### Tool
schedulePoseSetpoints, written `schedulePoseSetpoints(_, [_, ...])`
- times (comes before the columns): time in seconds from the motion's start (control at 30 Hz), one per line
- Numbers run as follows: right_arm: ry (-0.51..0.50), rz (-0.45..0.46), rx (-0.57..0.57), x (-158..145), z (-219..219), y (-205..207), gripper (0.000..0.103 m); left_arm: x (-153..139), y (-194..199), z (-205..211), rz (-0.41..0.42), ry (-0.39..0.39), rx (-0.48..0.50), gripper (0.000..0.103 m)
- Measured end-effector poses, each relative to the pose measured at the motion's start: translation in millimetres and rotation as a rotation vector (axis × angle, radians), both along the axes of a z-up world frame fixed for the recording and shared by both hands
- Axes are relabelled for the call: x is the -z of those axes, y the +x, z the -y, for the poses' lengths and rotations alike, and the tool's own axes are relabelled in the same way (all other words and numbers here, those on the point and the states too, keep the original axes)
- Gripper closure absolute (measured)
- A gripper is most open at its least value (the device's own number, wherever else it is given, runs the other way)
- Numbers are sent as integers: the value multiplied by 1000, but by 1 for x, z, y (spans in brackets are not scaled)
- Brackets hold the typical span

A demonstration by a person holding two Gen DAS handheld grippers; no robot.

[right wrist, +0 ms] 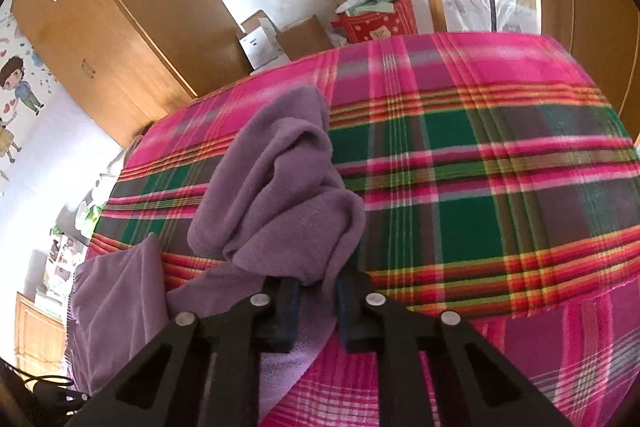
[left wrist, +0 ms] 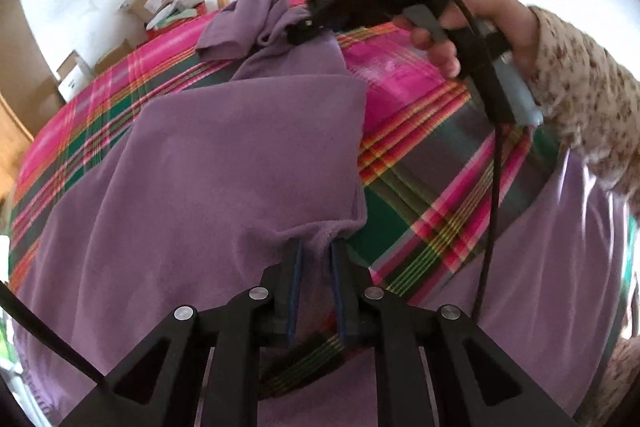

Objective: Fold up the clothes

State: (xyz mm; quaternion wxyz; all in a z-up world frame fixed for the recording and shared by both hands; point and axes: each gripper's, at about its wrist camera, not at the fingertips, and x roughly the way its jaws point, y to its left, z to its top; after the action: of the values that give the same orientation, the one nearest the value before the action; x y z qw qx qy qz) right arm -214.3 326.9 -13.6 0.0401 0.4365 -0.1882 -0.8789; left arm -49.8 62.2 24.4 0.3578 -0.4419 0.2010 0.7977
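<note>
A purple fleece garment (left wrist: 224, 163) lies spread on a pink, green and red plaid bed cover (left wrist: 420, 195). My left gripper (left wrist: 316, 247) is shut on a fold of the garment's near edge. My right gripper (left wrist: 304, 27), held by a hand in a flowered sleeve, is shut on the garment's far end, where the cloth bunches up. In the right wrist view my right gripper (right wrist: 318, 287) pinches that bunched purple cloth (right wrist: 280, 187), lifted a little above the plaid cover (right wrist: 480, 167).
Cardboard boxes (right wrist: 280, 39) and a red box (right wrist: 380, 19) stand against the white wall beyond the bed. A wooden wardrobe (right wrist: 100, 39) stands at the left. A black cable (left wrist: 492, 187) hangs from the right gripper over the bed.
</note>
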Motion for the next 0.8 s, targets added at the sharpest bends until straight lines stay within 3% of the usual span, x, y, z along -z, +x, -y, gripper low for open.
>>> schedulePoseSetpoints(0.43, [67,-94,147,-66,-27,53,91,-7,-1,14,-15,62,-68,98])
schedulePoseSetpoints(0.8, [87,-107,217,-89,-33,89,91,-12,-1,27,-2,116,-101,100])
